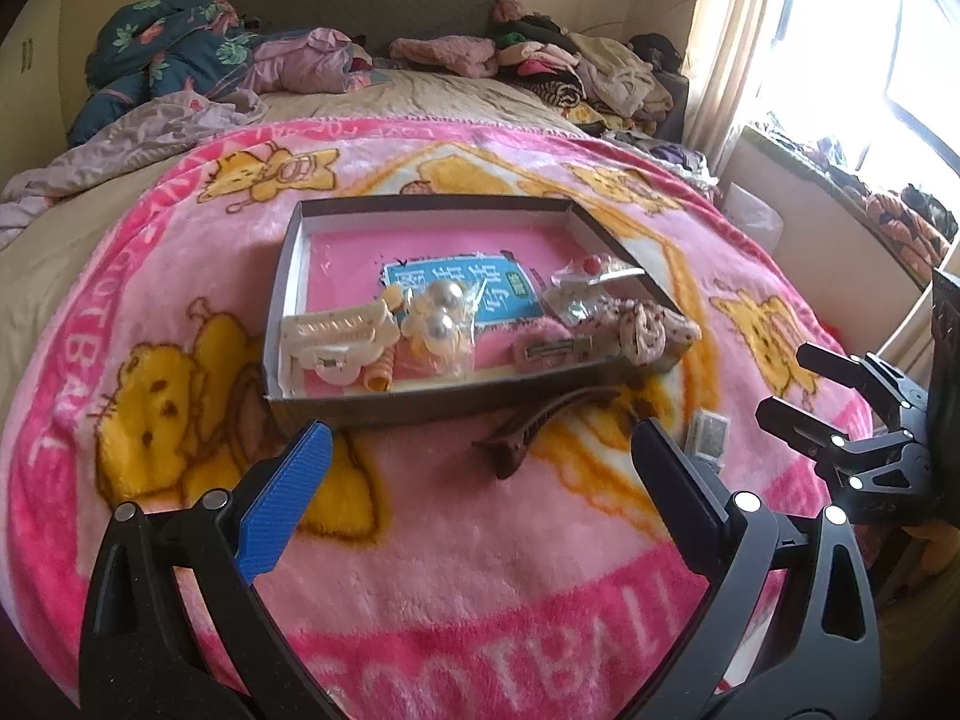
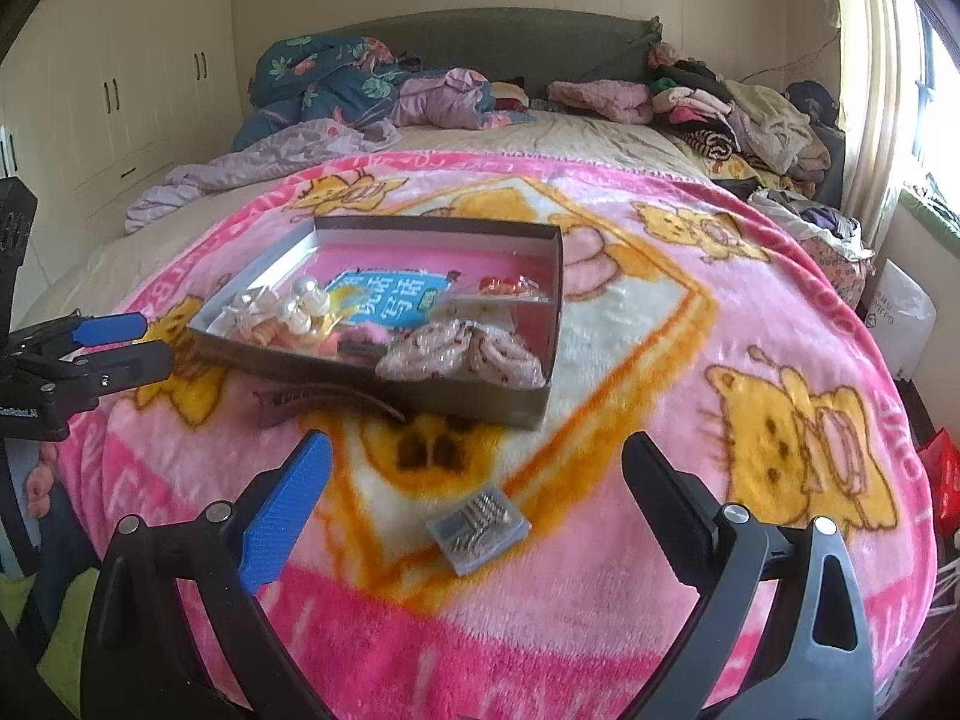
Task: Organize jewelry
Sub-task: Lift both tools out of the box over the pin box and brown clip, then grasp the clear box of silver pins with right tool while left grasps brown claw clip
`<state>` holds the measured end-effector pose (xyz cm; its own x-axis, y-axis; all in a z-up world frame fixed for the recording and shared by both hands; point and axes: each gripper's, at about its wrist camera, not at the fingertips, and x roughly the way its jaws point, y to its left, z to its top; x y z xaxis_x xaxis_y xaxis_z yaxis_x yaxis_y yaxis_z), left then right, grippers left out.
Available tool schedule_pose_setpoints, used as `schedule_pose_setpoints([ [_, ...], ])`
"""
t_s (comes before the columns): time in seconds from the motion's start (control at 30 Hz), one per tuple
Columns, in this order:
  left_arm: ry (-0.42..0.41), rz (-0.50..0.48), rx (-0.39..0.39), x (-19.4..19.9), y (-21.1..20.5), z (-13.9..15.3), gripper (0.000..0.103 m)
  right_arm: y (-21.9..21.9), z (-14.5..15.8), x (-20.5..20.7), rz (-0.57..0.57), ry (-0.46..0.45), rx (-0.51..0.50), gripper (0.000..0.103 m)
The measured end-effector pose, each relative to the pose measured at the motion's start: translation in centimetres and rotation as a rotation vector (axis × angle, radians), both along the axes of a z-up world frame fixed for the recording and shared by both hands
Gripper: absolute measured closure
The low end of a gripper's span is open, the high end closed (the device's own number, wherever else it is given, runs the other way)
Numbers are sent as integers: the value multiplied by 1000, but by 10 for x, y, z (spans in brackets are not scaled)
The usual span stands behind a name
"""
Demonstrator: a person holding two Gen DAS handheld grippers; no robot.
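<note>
Pink blanket carried the box; we held both grippers spread and empty, planning to pinch the packet squarely.

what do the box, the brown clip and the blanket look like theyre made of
Box: likely cardboard, matte, with thin folded walls that are pale inside. Brown clip: probably plastic, smooth with a slight sheen. Blanket: plush fleece, with a fuzzy pile and a printed cartoon pattern.
</note>
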<state>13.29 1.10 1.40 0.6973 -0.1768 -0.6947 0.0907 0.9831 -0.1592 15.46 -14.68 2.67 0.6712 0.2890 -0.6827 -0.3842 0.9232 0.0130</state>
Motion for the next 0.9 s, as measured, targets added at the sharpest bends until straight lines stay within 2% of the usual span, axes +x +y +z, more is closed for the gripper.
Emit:
schedule_pose_setpoints([
  [0.5, 94, -44, 86, 11, -17, -40, 12, -8, -46, 3, 13, 75, -42, 8],
  [0.9, 104, -120, 190, 40, -39, -58, 12, -7, -77, 26, 70, 124, -89, 10],
])
